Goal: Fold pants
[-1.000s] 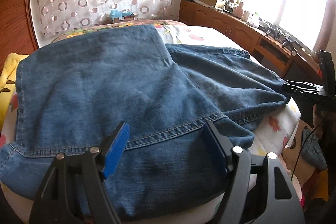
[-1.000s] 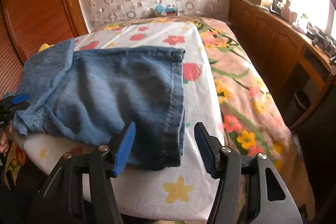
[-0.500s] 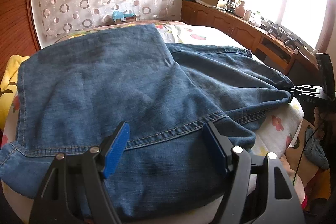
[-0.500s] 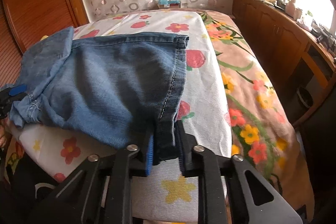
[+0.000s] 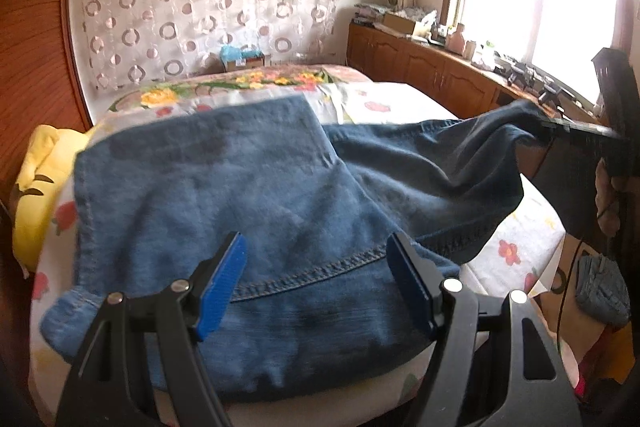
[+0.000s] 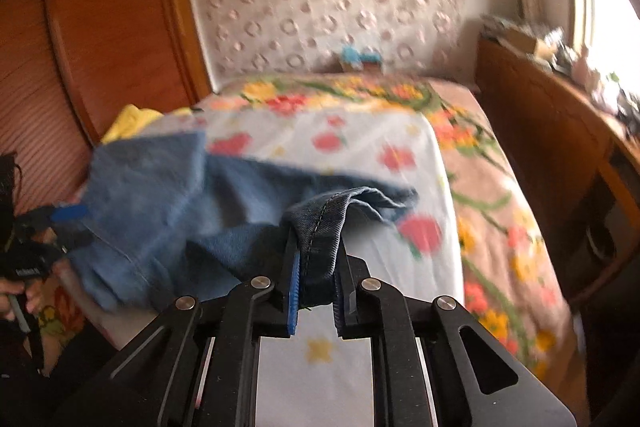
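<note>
Soft blue denim pants [image 5: 248,195], stitched hem (seemingly doubled) in right hand-held gripper [image 6: 316,259]

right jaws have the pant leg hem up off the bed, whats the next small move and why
Probably carry the hem across toward the waist end, where the left gripper hangs open above the jeans. The right gripper jaws are closing on the hem with denim between them, the leg is lifted clear of the bed sheet, and the jeans are not yet folded end to end.

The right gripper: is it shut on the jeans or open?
Shut on the jeans. In the right wrist view, the right gripper pinches the dark stitched hem between its pads, still closing, lifted off the floral bedsheet.
</note>
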Available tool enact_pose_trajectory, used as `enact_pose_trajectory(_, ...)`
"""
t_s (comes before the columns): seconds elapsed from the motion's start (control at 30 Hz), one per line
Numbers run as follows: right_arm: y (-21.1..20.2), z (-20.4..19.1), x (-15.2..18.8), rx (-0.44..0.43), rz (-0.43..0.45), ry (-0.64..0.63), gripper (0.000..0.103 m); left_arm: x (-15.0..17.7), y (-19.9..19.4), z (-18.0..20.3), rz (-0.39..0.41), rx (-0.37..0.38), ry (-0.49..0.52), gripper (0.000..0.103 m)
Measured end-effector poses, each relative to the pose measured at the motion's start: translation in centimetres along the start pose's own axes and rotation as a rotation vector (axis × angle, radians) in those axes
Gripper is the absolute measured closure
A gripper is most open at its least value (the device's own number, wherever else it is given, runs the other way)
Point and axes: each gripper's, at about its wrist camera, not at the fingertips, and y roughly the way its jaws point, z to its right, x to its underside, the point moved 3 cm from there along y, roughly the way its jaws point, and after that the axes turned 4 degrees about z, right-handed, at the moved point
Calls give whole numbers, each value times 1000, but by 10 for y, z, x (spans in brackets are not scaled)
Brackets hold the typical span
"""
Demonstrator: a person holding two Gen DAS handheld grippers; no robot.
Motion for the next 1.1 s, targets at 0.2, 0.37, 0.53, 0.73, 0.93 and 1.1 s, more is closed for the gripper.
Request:
enact_pose_trajectory(0.2,-6,-59,-59,-81,88,-105,93,-9,-27,-18,43,-31,-18,31)
enact_pose_trajectory(0.37,-4,-123,-101,-179,143,-189,93,-11,-54,-38,75,-61,-40,31)
enact_pose_trajectory(0.53,8,-189,-118,-290,138,-263,93,-7,-82,-61,101,-97,-63,31)
enact_pose_trajectory(0.73,39,-256,-107,-396,58,-315,92,-2,-100,-89,115,-132,-99,31)
enact_pose_trajectory(0.93,69,-258,-88,-415,-11,-264,50,9,-92,-97,95,-141,-122,31)
enact_pose_trajectory(1.1,80,-232,-73,-350,-36,-254,50,14,-78,-96,70,-140,-124,31)
